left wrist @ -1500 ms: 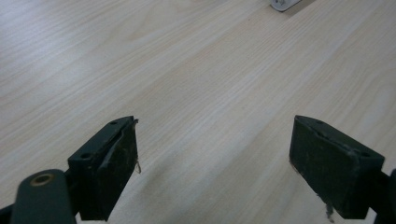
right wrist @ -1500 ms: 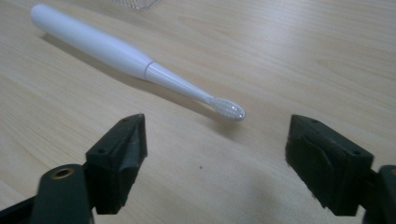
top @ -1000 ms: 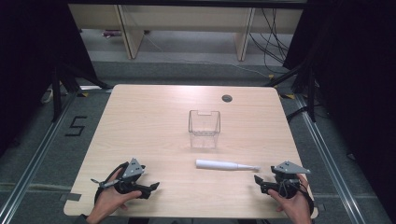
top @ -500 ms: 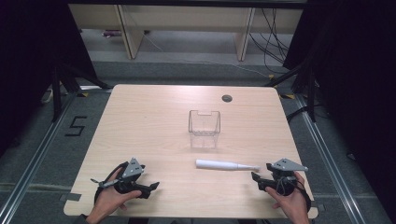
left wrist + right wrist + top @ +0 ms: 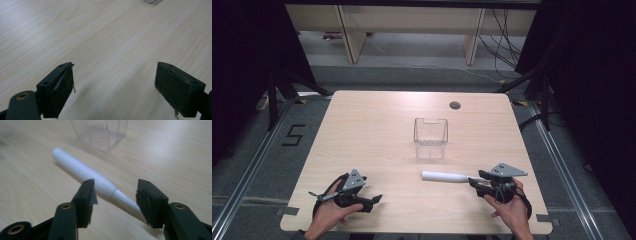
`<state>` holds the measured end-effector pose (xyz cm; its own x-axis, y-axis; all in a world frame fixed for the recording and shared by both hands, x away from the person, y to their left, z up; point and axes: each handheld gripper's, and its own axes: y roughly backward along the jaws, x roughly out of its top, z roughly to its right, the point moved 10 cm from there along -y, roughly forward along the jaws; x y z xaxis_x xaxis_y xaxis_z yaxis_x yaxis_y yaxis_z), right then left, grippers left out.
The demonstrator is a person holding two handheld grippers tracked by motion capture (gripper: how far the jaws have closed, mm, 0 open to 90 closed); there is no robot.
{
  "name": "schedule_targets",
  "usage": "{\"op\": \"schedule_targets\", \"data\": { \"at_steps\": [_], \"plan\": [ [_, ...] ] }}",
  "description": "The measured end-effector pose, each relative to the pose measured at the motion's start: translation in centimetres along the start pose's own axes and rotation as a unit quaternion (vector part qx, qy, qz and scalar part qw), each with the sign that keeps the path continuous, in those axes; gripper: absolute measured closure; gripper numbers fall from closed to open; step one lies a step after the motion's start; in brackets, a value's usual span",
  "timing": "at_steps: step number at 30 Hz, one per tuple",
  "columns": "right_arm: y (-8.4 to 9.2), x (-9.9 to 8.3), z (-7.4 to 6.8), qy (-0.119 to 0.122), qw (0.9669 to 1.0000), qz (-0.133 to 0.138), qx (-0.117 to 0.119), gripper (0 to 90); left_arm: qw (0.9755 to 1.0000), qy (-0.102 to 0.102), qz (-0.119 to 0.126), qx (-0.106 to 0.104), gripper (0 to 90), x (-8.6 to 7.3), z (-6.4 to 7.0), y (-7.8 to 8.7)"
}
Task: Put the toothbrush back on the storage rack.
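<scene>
While the white pen-like tool (image 5: 445, 176) lies flat on the wooden surface (image 5: 372, 135), its long axis is seen in the high view running almost level across the frame, from the lower centre toward the lower right. Its thick, rounded end is turned to the left of that frame, and its thin, tapered end is turned to the right, where it is met by the right claw (image 5: 475, 182).

In the right gripper view the same tool (image 5: 85, 172) is laid on a slant, with the blunt end at the upper left and the narrow tip at the lower right. The tapered part is caught between the two black jaws of the right claw (image 5: 115, 195), which have just been closing around it. The tip is seen close against the inner face of the right-hand jaw, while a clear gap is left beside the left-hand jaw, so the tool is framed but not yet pressed from both sides.

A clear ribbed container (image 5: 430, 137) is placed upright above the tool in the high view, near it but apart, and it is found at the top centre of the right gripper view.

At the lower left of the high view the left claw (image 5: 373, 201) is held low over the surface, and its jaws are spread wide with bare wood between them.
</scene>
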<state>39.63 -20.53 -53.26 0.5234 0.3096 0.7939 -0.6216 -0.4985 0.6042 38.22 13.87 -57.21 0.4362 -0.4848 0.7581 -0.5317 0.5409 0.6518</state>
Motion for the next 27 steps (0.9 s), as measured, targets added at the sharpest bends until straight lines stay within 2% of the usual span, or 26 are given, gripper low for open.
{"op": "schedule_targets", "data": {
  "at_steps": [1,2,3,4,5,6,7,8,9,10,11,14,15,16,19,23,26,27],
  "plan": [
    [-0.3,0.2,-0.4,0.000,1.0000,-0.003,0.001,59.1,1.0000,-0.002,0.001,-0.001,15.3,0.0,0.0,0.0],
    [-0.3,0.2,-0.4,0.000,1.0000,-0.003,0.001,59.1,1.0000,-0.004,0.000,0.001,15.3,0.0,-0.1,0.0],
    [-0.4,0.4,-0.3,0.015,0.9999,-0.001,-0.004,61.4,1.0000,-0.005,0.000,0.002,15.3,0.0,-0.1,0.0],
    [-0.7,0.3,-0.9,0.006,0.9999,-0.011,0.006,63.1,1.0000,-0.003,0.001,0.002,15.4,0.0,-0.1,0.0],
    [-0.9,0.3,-1.0,0.011,0.9998,-0.013,0.011,63.9,1.0000,-0.002,0.001,0.000,15.4,0.0,0.0,0.0],
    [-1.2,0.4,-1.5,0.000,0.9998,-0.018,0.012,64.6,1.0000,-0.001,0.001,0.003,15.4,0.0,-0.1,0.0],
    [-1.5,0.5,-1.5,0.020,0.9994,-0.018,0.019,65.5,1.0000,-0.003,0.002,0.003,15.4,0.0,-0.1,0.1],
    [-1.7,0.6,-1.5,0.026,0.9994,-0.016,0.014,66.4,1.0000,0.007,0.007,-0.001,15.5,0.1,0.1,0.0],
    [-2.2,0.5,-2.3,0.012,0.9993,-0.029,0.022,69.1,0.9999,0.006,0.009,0.000,15.6,0.2,0.1,0.0],
    [-2.2,0.5,-2.3,0.012,0.9993,-0.029,0.022,69.1,0.9999,0.006,0.009,0.000,15.6,0.2,0.1,0.0],
    [-2.6,0.7,-2.6,0.026,0.9987,-0.035,0.025,72.2,1.0000,0.001,0.004,0.001,15.7,0.1,0.0,0.1],
    [-3.0,0.9,-2.8,0.034,0.9985,-0.037,0.024,75.1,1.0000,-0.001,0.005,-0.002,15.7,0.0,0.0,0.2],
    [-3.4,1.3,-3.0,0.046,0.9981,-0.031,0.025,76.9,1.0000,-0.003,0.007,-0.002,15.7,0.1,0.0,0.2],
    [-3.7,1.5,-3.1,0.053,0.9979,-0.029,0.022,78.5,0.9998,0.008,0.015,-0.008,15.7,0.2,0.2,0.2],
    [-4.7,2.0,-4.0,0.075,0.9963,-0.034,0.027,85.5,0.9999,0.002,0.012,-0.008,15.9,0.3,0.2,0.2],
    [-5.2,2.2,-4.4,0.087,0.9951,-0.035,0.032,88.1,0.9998,0.013,0.015,-0.007,15.9,0.3,0.4,0.1],
    [-5.5,2.3,-4.8,0.077,0.9955,-0.044,0.035,89.8,0.9999,0.008,0.011,-0.006,15.9,0.1,0.2,0.3],
    [-5.7,2.6,-4.7,0.088,0.9949,-0.038,0.033,90.0,0.9999,0.010,0.012,-0.002,15.9,0.1,0.1,0.3]
  ]
}}
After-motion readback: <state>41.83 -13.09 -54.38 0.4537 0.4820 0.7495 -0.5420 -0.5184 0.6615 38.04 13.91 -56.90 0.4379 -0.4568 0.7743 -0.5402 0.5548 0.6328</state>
